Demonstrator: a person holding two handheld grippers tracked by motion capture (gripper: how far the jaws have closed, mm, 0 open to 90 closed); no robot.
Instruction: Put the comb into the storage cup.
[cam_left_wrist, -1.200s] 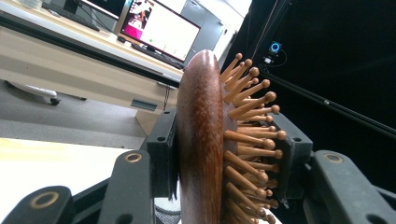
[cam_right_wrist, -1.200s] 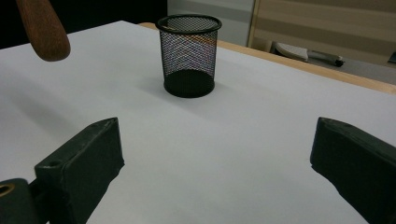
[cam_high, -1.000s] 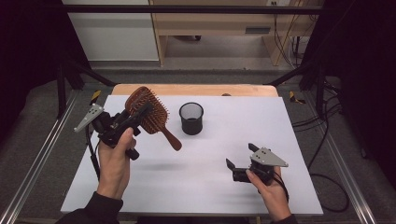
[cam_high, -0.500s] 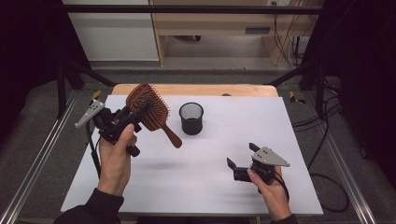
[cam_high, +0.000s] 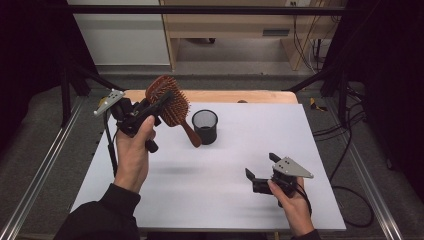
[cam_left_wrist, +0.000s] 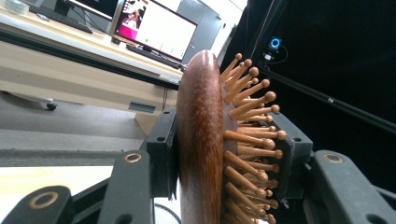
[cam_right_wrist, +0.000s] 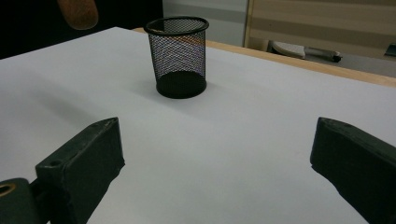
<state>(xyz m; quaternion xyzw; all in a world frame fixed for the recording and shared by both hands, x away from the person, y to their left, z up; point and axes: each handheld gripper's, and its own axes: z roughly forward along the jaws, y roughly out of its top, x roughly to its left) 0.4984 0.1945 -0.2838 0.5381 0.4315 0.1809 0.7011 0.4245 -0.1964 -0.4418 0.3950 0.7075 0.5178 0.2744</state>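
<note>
Left hand-held gripper (cam_left_wrist: 224, 154) hides the hairbrush (cam_left_wrist: 201, 140) head's middle.

The mesh cup (cam_high: 205, 126) stands on the table (cam_high: 320, 150). Left of the cup the hairbrush (cam_high: 171, 105) hangs above the table. The right gripper (cam_high: 260, 176) sits right of the cup, nearer the person

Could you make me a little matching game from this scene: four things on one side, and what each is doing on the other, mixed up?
Things:
1. wooden hairbrush
2. black mesh cup
3. left tool
4. right tool

States:
A. jaws wide apart, nothing between them
B. stands upright on the white table, nothing in it
C. held up in the air, handle hanging down toward the cup
D. clamped on the brush head, one jaw on the wooden back, one on the bristles

Pairs: 1-C, 2-B, 3-D, 4-A
</note>
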